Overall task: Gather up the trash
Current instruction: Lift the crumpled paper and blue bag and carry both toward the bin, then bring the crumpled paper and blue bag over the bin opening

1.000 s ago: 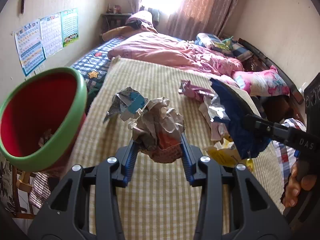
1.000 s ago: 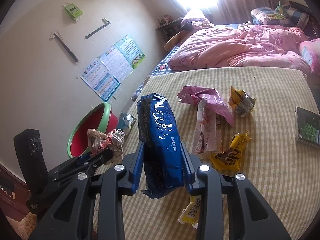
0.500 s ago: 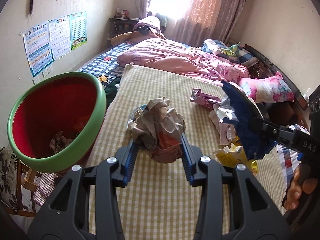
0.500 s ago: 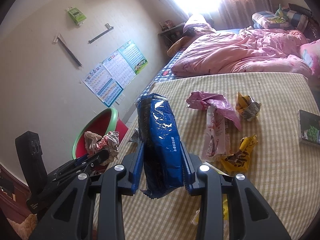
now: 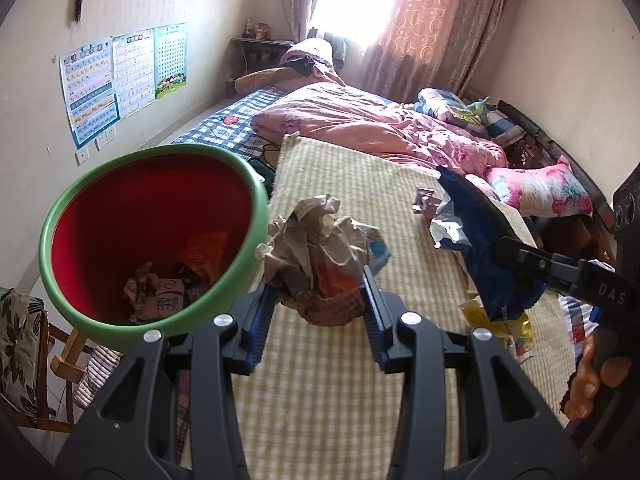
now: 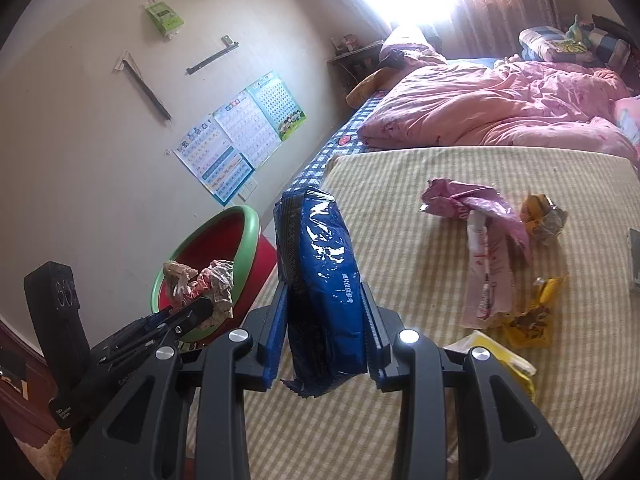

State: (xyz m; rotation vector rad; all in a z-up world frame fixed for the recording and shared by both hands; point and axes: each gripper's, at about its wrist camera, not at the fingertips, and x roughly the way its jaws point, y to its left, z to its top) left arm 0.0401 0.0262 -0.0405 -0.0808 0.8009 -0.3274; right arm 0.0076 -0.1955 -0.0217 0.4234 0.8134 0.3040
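Beside the red bin (image 5: 132, 240), just right of its green rim, left gripper (image 5: 318, 300) clenched on a crumpled paper wad (image 5: 320, 248), blue pads pressing both sides; wad sits over the checked yellow mat (image 5: 320, 380), right at the bin rim, not inside. Bin is tilted toward the camera, with paper scraps and an orange wrapper at the bottom. Right of the bin across the mat, right gripper (image 6: 324, 320) grasps a blue snack bag (image 6: 320, 272), bag upright between the pads, its lower edge hanging below them. In the left wrist view the same bag (image 5: 480, 248) shows well right of the bin, with a hand (image 5: 592, 384) on the right gripper's handle at the frame edge. In the right wrist view the left gripper (image 6: 192, 312) with the wad (image 6: 204, 284) is in front of the bin (image 6: 216, 256).

Farther from the bin, loose on the mat: pink wrapper (image 6: 476, 204), pale pink long wrapper (image 6: 488, 272), crumpled yellow-silver wrapper (image 6: 544, 220), yellow-brown wrapper (image 6: 532, 316), yellow packet (image 6: 500, 360) near the right gripper. Beyond the mat, pink quilt (image 6: 500, 108). Wall above the bin has posters (image 5: 120, 80).
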